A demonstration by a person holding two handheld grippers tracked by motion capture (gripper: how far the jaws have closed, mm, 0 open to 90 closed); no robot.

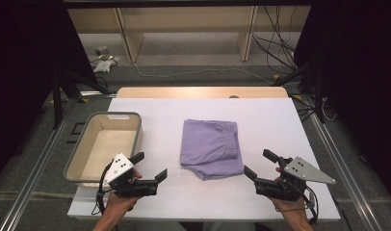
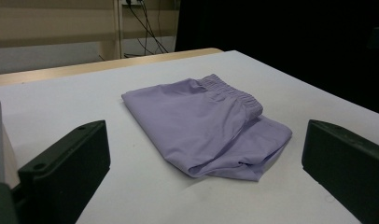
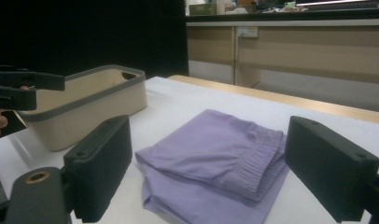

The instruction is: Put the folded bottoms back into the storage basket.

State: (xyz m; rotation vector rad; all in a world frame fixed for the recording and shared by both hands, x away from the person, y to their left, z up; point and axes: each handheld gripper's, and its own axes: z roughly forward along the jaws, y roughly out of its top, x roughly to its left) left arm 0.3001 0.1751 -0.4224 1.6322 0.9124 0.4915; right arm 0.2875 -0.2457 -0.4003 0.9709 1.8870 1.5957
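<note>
Folded purple shorts (image 1: 211, 148) lie at centre of the white table (image 1: 280, 120), long axis top to bottom of frame, between left gripper (image 1: 150, 167) and right gripper (image 1: 258, 165), both with jaws apart and empty, right nearer

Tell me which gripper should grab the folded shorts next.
Probably the right gripper: its open jaws point at the near corner of the purple shorts. The left gripper, also open, sits by the bin, slightly farther away.

Soft lilac cloth shorts (image 1: 211, 148) lie on a matt white table (image 1: 270, 120).
</note>
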